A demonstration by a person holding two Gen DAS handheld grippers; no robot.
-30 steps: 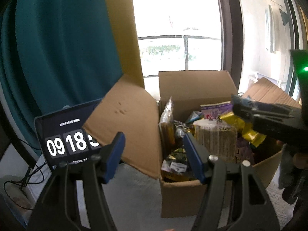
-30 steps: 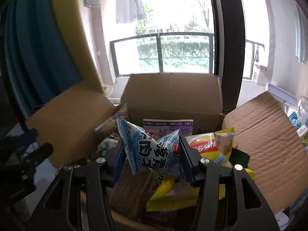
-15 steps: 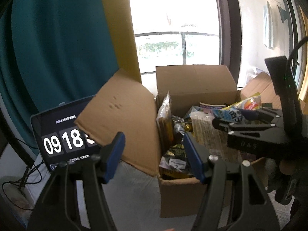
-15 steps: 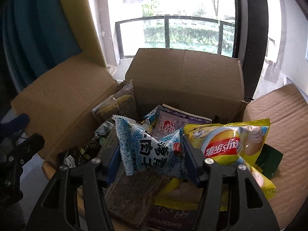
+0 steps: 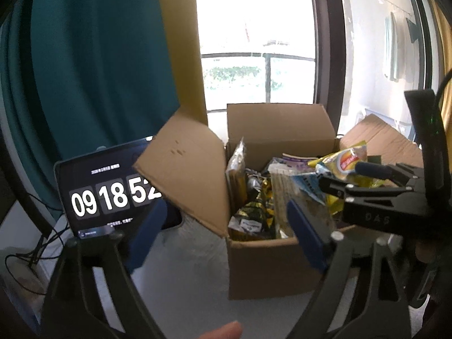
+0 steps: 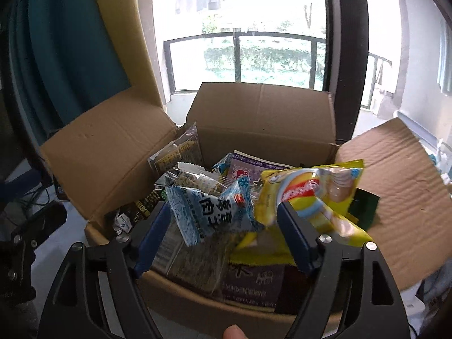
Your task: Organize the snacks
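An open cardboard box full of snack packets stands in front of me; it also shows in the left wrist view. My right gripper is open over the box, and a blue-and-white packet hangs loose between its fingers, touching only the left one. A yellow chip bag lies on the pile beside it. My left gripper is open and empty, in front of the box's left corner. The right gripper reaches in from the right in the left wrist view.
A tablet showing a clock stands left of the box, behind its left flap. The right flap lies spread outwards. Teal curtain and a window are behind. Cables lie at far left.
My right gripper has widened and let go its squeeze on the blue-and-white packet, which now sits loose over the pile. The yellow chip bag has come into fuller view. The left gripper barely moved.
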